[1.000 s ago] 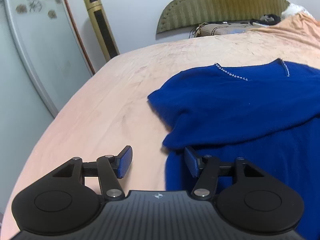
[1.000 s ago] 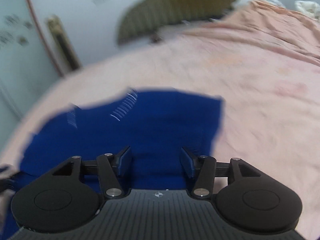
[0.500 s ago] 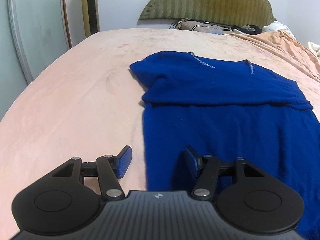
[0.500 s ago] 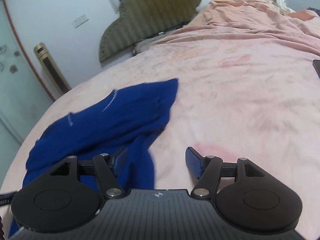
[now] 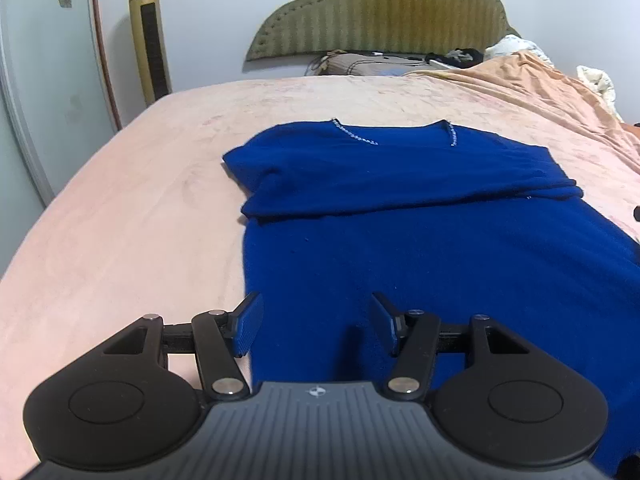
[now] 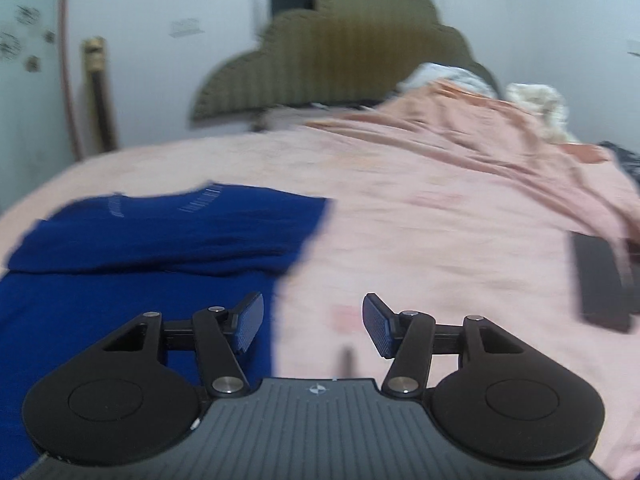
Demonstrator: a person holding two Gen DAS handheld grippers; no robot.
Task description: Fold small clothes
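Left gripper (image 5: pixel 316 326), bottom centre of the left wrist view: jaws spread, nothing pinched. Both pads hang over the near part of the blue top (image 5: pixel 420 248), the left pad just at its left edge. Likely lined up on that side edge for the next fold; whether the pads touch the cloth cannot be told.

Right gripper (image 6: pixel 312 326), bottom centre of the right wrist view: jaws apart and closing at this moment, nothing between them but bare bedsheet (image 6: pixel 420 240). Its left pad sits over the top's (image 6: pixel 140 264) right edge, its right pad over sheet. The view is blurred. Judged: each gripper brackets one side edge, so the two can lift and bring the sides or hem over together.

The top lies flat in the middle of the bed, neckline (image 5: pixel 356 138) toward the upper part of the frame, toward the headboard (image 5: pixel 384 16). A band across the chest is doubled over, probably sleeves folded in; the lower body is spread, not yet folded.

Outward: a dark flat object (image 6: pixel 604 280) lies on the sheet at the right edge of the right view, well apart from the top. Rumpled bedding (image 6: pixel 500 120) is heaped upper right. A tall gold unit (image 5: pixel 150 36) stands upper left.

Containers: none in view.
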